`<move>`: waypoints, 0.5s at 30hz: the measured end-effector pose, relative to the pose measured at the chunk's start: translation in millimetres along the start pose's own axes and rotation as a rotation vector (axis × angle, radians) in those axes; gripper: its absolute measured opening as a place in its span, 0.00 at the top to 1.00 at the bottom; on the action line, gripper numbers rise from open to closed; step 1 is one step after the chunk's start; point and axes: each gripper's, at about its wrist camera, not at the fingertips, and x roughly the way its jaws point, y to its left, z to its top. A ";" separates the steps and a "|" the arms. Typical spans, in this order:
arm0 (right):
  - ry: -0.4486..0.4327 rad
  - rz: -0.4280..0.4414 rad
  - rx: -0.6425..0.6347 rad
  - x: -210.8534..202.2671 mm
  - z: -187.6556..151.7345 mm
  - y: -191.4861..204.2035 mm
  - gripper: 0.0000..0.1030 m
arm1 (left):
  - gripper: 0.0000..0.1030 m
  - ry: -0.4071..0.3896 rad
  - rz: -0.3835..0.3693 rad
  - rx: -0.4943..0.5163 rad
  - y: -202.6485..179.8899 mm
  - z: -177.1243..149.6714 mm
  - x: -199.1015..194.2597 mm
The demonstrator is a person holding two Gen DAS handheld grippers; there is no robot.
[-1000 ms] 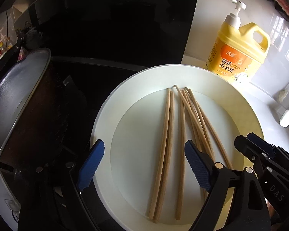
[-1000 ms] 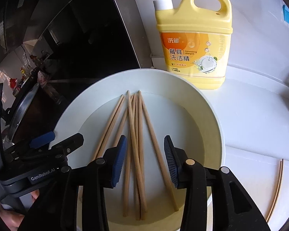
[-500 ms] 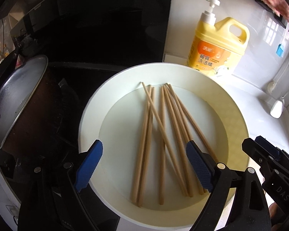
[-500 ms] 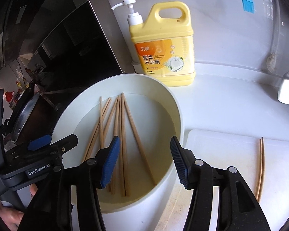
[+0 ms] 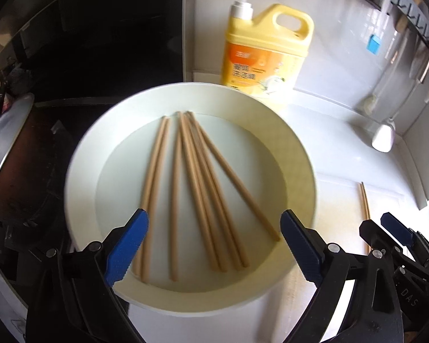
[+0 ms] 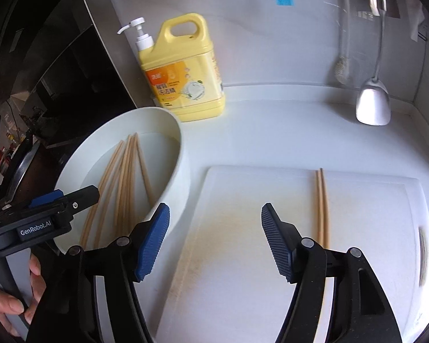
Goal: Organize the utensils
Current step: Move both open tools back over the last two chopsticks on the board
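Several wooden chopsticks [image 5: 197, 188] lie fanned in a round white basin [image 5: 80, 154]. The basin [image 6: 174, 154] and chopsticks [image 6: 123, 183] also show at the left of the right wrist view. A pair of chopsticks [image 6: 322, 205] lies side by side on a white cutting board [image 6: 243, 257]; the pair shows in the left wrist view [image 5: 364, 200] too. My left gripper [image 5: 214, 245] is open and empty above the basin's near side. My right gripper [image 6: 214, 240] is open and empty above the board, left of the pair.
A yellow dish-soap jug [image 6: 186, 71] with a pump stands behind the basin on the white counter. A silver ladle [image 6: 373, 103] hangs at the back right. A dark stove and a pot lid [image 5: 3, 148] are at the left.
My right gripper has swung right, from over the basin to over the cutting board, and opened wider. My left gripper has pulled back a little and turned right; the chopsticks in the basin shifted slightly.
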 end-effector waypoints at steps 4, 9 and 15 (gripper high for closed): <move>-0.003 -0.075 0.031 -11.8 -13.5 -31.0 0.35 | 0.10 0.016 -0.035 0.027 -20.1 -5.6 0.8; 0.000 -0.165 0.071 -19.9 -30.7 -71.8 0.35 | 0.10 0.026 -0.062 0.060 -42.7 -13.9 3.9; 0.025 -0.217 0.101 -17.3 -49.6 -102.7 0.35 | 0.10 0.040 -0.070 0.088 -62.2 -21.1 6.2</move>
